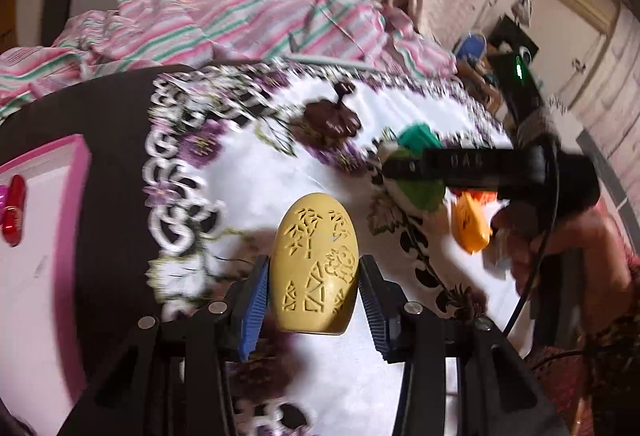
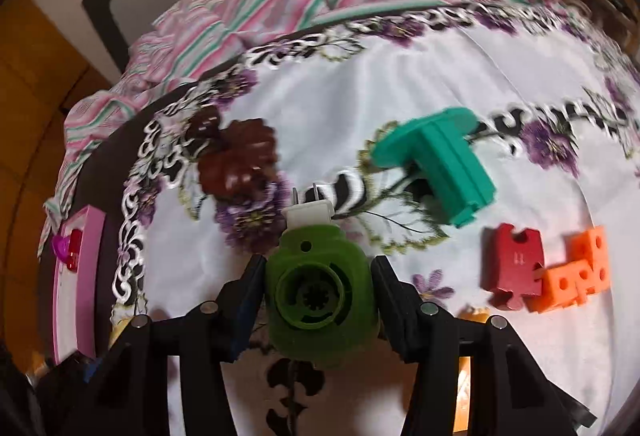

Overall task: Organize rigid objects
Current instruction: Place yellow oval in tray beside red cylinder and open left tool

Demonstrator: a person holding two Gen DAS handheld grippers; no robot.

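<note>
My left gripper (image 1: 314, 282) is shut on a yellow carved egg-shaped piece (image 1: 314, 268), held above the flowered cloth (image 1: 248, 164). My right gripper (image 2: 318, 286) is shut on a green plug-like device (image 2: 320, 296) with a white pronged end (image 2: 308, 214). In the left wrist view the right gripper's black body (image 1: 480, 168) crosses at the right, with that green device (image 1: 420, 192) under it. A brown flower-shaped piece (image 2: 236, 160), a teal T-shaped block (image 2: 440, 164), a red puzzle block (image 2: 512, 264) and orange holed cubes (image 2: 576, 272) lie on the cloth.
A pink-rimmed white tray (image 1: 76, 172) with small red and magenta pieces (image 1: 14, 208) stands at the left. A striped pink and green sheet (image 1: 248, 20) is heaped behind the cloth. An orange piece (image 1: 470, 228) lies near a person's hand (image 1: 560, 236) at the right.
</note>
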